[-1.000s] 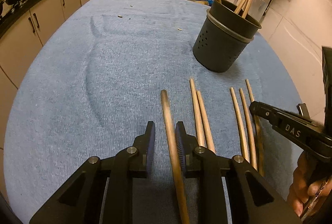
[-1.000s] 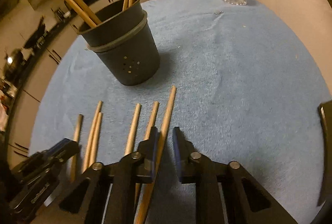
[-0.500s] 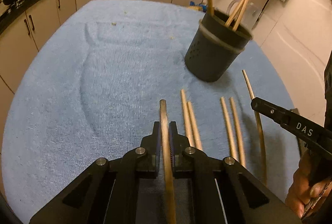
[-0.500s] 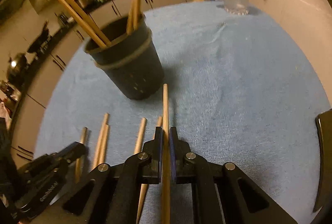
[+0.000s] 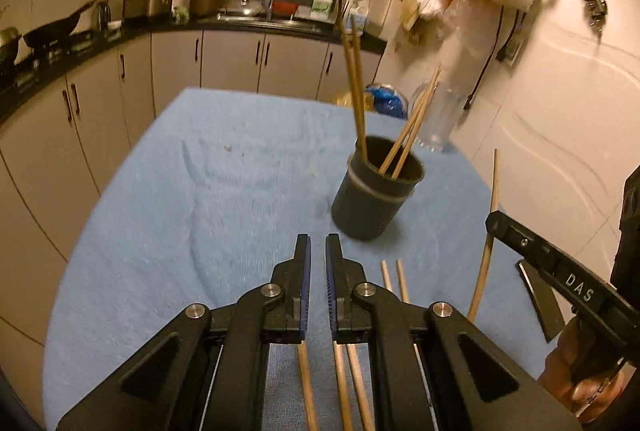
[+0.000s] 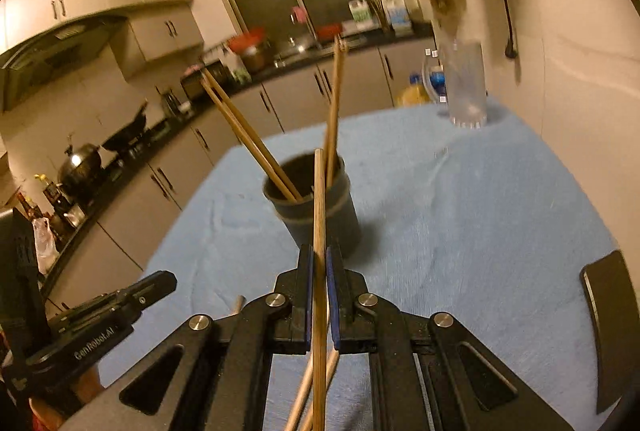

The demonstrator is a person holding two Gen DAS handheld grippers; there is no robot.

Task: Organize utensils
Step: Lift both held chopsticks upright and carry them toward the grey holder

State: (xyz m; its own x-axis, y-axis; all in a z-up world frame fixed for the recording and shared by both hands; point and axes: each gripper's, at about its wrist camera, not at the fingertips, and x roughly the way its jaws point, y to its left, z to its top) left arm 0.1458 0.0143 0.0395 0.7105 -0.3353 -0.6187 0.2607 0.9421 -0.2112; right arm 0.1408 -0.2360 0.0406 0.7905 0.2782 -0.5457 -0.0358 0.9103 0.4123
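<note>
Left wrist view: my left gripper (image 5: pixel 316 263) is closed down to a thin slit, nothing between the tips; a chopstick (image 5: pixel 307 383) shows under its body, can't tell if it's held; loose chopsticks (image 5: pixel 394 279) lie on the blue towel (image 5: pixel 200 211) just right of it; dark holder (image 5: pixel 372 207) ahead, upright, four sticks in it, glass jug (image 5: pixel 436 127) behind; right gripper (image 5: pixel 496 225) comes in from the right, tilted down, raised chopstick (image 5: pixel 493 199) in its jaws, a hand (image 5: pixel 580 371) on its grip.

Right wrist view: right gripper (image 6: pixel 318 271) clamped on that chopstick, which points forward and crosses in front of the holder; left gripper low left, above the towel; dark flat thing (image 6: pixel 608 311) on the towel at right.
</note>
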